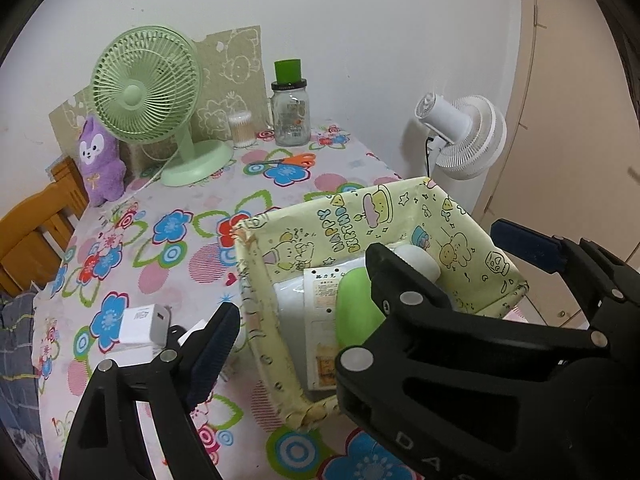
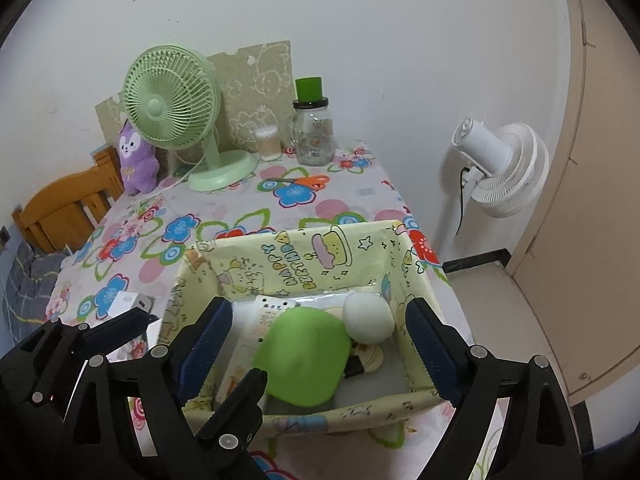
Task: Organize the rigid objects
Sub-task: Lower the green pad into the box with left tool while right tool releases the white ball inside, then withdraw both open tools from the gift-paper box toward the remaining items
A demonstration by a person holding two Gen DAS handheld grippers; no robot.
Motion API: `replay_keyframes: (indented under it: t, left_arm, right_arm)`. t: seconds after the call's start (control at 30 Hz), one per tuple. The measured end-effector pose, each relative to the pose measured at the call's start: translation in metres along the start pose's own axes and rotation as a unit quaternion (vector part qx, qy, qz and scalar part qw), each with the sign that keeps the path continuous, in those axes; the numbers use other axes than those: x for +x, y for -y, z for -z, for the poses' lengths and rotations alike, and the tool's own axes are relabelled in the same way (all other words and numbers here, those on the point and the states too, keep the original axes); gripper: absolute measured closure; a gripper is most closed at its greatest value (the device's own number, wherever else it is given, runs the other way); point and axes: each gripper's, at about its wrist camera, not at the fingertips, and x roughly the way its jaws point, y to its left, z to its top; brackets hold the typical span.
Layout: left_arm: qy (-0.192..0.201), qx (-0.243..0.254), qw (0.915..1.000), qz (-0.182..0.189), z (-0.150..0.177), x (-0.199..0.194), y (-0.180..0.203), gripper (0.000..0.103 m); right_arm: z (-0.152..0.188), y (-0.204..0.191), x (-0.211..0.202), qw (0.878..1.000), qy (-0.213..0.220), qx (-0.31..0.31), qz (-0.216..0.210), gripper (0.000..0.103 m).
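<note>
A yellow cartoon-print box stands on the flowered table near its front right corner. Inside lie a green rounded object, a white round object and a flat white printed packet. My right gripper hangs open above the box, its blue pads clear of the contents. My left gripper is open too. Its left finger hovers beside the box's left wall, close to a white charger plug. Its right finger is hidden behind the right gripper, which crosses in front.
Orange-handled scissors lie further back on the table. Along the wall stand a green desk fan, a purple plush, a cotton-swab tub and a glass jar with a green cap. A white pedestal fan stands right of the table, a wooden chair left.
</note>
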Motion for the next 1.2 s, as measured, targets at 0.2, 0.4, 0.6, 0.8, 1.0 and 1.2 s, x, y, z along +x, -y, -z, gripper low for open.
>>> replay_keyframes:
  t: [0.2, 0.4, 0.6, 0.8, 1.0, 1.2]
  left_arm:
    - [0.018, 0.0, 0.9998, -0.009, 0.004, -0.02, -0.01, 0.013]
    - [0.031, -0.004, 0.9993, -0.02, 0.008, -0.034, -0.02, 0.011]
    - [0.044, -0.006, 0.9987, -0.026, 0.013, -0.048, -0.031, 0.01]
    - [0.051, -0.009, 0.9979, -0.04, 0.017, -0.059, -0.038, 0.009]
    - [0.059, -0.012, 0.9971, -0.046, 0.021, -0.07, -0.047, 0.008]
    - [0.07, -0.026, 0.9954, -0.06, 0.027, -0.082, -0.06, 0.005]
  right_arm:
    - [-0.001, -0.015, -0.017, 1.0, 0.018, -0.007, 0.002, 0.012]
    - [-0.001, -0.028, -0.03, 1.0, 0.028, -0.014, 0.004, 0.012]
    - [-0.002, -0.042, -0.042, 0.999, 0.042, -0.026, 0.006, 0.012]
    - [-0.001, -0.055, -0.052, 0.998, 0.05, -0.035, 0.004, 0.012]
    - [0.0, -0.068, -0.063, 0.997, 0.057, -0.043, 0.006, 0.012]
    - [0.002, -0.081, -0.072, 0.997, 0.061, -0.049, -0.009, 0.012]
